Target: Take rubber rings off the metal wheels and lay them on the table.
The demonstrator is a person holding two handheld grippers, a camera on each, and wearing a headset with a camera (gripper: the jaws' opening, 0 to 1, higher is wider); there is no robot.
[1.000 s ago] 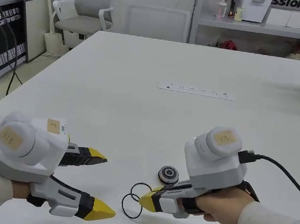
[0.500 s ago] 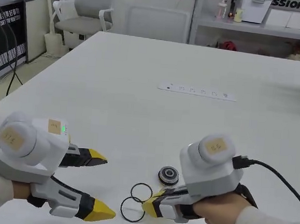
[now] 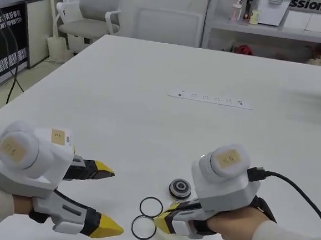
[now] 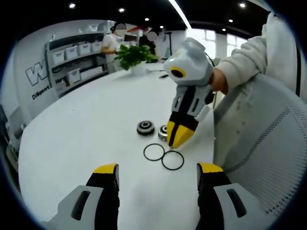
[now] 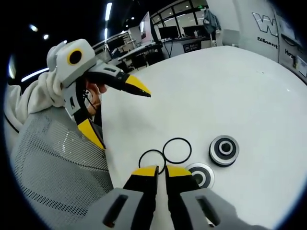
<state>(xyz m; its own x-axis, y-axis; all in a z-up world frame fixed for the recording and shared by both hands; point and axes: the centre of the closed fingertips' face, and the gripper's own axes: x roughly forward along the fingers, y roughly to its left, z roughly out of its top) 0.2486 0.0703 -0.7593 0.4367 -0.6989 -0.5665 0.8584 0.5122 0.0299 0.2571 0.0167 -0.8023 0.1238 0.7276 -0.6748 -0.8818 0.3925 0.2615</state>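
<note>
Two thin black rubber rings lie flat on the white table point(image 3: 151, 97), one point(image 3: 151, 206) just behind the other point(image 3: 143, 227). A metal wheel point(image 3: 180, 188) sits right of them. In the left gripper view both wheels show, one point(image 4: 145, 127) in full and one point(image 4: 163, 131) partly behind the right gripper point(image 4: 178, 139). My right gripper point(image 3: 162, 220) is shut and empty, its tips point(image 5: 161, 171) just short of the rings point(image 5: 152, 160) point(image 5: 177, 150), with the wheels point(image 5: 224, 150) point(image 5: 201, 175) to its right. My left gripper point(image 3: 108, 198) point(image 4: 158, 168) is open, empty, left of the rings.
A white power strip point(image 3: 209, 97) lies across the table's middle. An office chair point(image 3: 91, 14) and shelves stand beyond the far edge. A mesh chair back point(image 4: 268, 158) is close by the near table edge. A potted plant point(image 4: 134, 55) stands at one end.
The right gripper has drawn back a little toward the near edge. The two rings, overlapping before, now lie apart. The left gripper has stayed put.
</note>
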